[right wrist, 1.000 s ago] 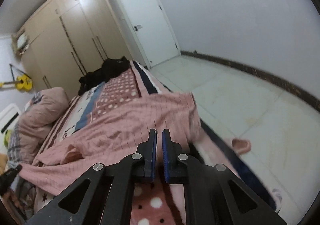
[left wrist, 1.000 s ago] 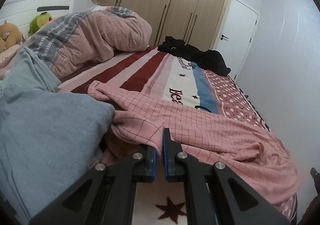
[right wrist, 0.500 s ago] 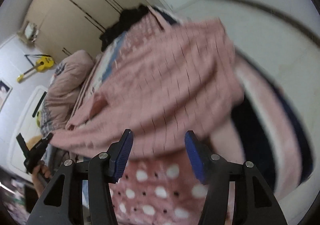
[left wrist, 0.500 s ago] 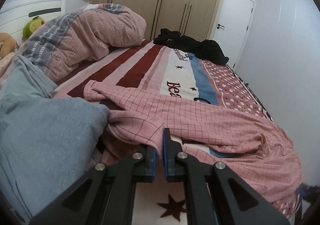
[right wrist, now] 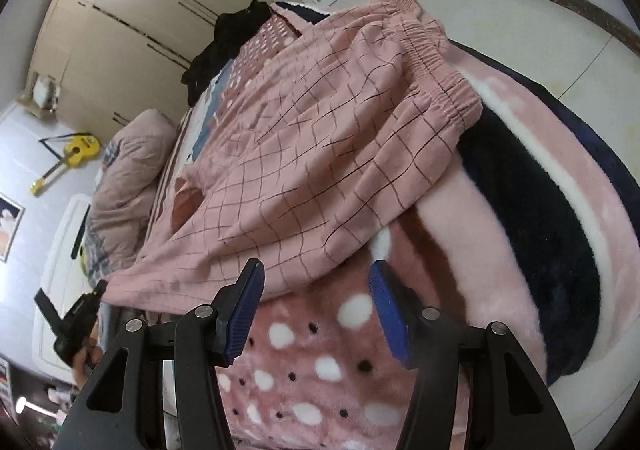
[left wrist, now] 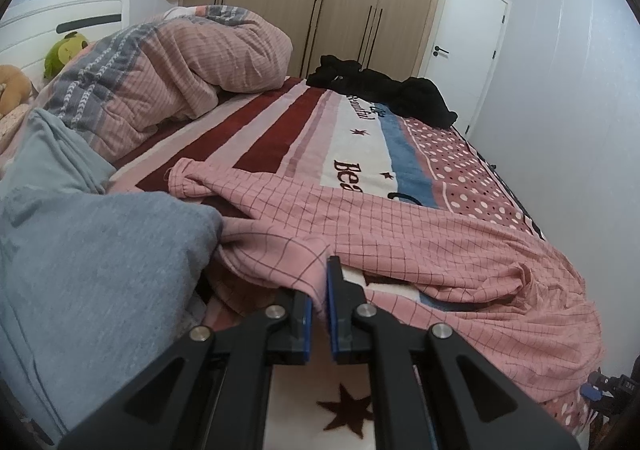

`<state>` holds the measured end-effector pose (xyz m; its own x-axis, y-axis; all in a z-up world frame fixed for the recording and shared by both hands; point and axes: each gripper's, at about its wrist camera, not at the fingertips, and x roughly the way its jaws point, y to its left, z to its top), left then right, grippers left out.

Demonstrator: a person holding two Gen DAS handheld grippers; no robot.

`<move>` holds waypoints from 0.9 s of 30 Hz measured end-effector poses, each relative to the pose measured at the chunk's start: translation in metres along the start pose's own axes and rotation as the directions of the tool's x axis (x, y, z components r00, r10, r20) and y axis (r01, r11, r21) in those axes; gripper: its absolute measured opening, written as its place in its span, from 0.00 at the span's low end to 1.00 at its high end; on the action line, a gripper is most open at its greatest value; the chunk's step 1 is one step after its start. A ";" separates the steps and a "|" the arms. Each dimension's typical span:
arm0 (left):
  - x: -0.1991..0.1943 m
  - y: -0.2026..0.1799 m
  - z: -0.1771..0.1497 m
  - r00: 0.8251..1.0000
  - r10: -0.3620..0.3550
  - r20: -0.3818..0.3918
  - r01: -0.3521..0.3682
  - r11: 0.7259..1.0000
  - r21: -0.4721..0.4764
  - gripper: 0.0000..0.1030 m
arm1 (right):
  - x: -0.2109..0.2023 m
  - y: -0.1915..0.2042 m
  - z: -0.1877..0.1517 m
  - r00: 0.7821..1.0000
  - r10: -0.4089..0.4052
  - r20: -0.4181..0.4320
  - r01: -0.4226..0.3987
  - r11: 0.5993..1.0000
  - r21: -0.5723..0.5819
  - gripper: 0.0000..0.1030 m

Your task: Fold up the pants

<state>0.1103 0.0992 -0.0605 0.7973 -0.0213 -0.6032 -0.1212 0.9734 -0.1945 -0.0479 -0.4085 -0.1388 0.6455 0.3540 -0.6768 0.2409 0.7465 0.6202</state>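
Left wrist view: the left gripper (left wrist: 319, 304) had its blue pads pinched together on a fold of the pink checked pants (left wrist: 400, 234), near a leg end. From that pinch the cloth ran out toward two o'clock, lying rumpled across the striped blanket (left wrist: 280, 130), with the other cuff bunched at eleven o'clock. A grey garment (left wrist: 92, 250) lay heaped at nine o'clock, its edge touching the pants.

In the right wrist view the right gripper (right wrist: 316, 302) stood about half open with nothing between its pads; the jaws had just been opening. The near edge of the pants (right wrist: 320, 150) lay just beyond the fingertips at twelve o'clock, over the spotted blanket (right wrist: 320, 366), and the elastic waistband (right wrist: 436, 66) sat farther out at one o'clock, close to the edge of the bed.

Judged from this, the step in hand was taking a second hold. It would go best if the right jaws closed on a corner of the waistband, catching both layers, while the left kept its pinch, so the pants could be drawn taut and flat before folding.
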 end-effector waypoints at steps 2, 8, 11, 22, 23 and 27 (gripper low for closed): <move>0.000 0.000 0.000 1.000 -0.004 0.001 0.004 1.000 -0.003 0.05 | 0.005 -0.004 0.004 0.999 0.016 0.042 -0.017 1.000 0.024 0.51; -0.006 0.005 -0.001 1.000 -0.007 0.008 0.007 1.000 0.003 0.05 | 0.006 -0.002 0.022 0.973 0.008 0.232 -0.020 0.999 0.047 0.27; -0.009 0.005 0.001 1.000 -0.009 0.011 0.009 1.000 0.011 0.05 | -0.002 -0.003 0.031 0.965 -0.036 0.261 0.023 0.998 0.050 0.04; 0.007 -0.010 0.049 0.999 0.049 -0.017 -0.047 0.993 0.106 0.05 | -0.040 0.066 0.086 0.937 -0.010 0.349 0.076 0.981 -0.177 0.01; 0.013 -0.012 0.057 0.998 0.057 -0.028 -0.053 0.992 0.116 0.05 | -0.039 0.071 0.093 0.936 -0.020 0.351 0.092 0.977 -0.191 0.01; 0.046 -0.020 0.087 0.988 0.137 -0.068 -0.123 0.976 0.178 0.06 | -0.016 0.087 0.134 0.945 -0.058 0.322 0.126 0.973 -0.194 0.01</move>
<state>0.2009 0.0991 -0.0166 0.7313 0.0968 -0.6752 -0.1113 0.9935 0.0219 0.0596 -0.4247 -0.0209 0.8295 0.1101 -0.5476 0.1745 0.8802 0.4413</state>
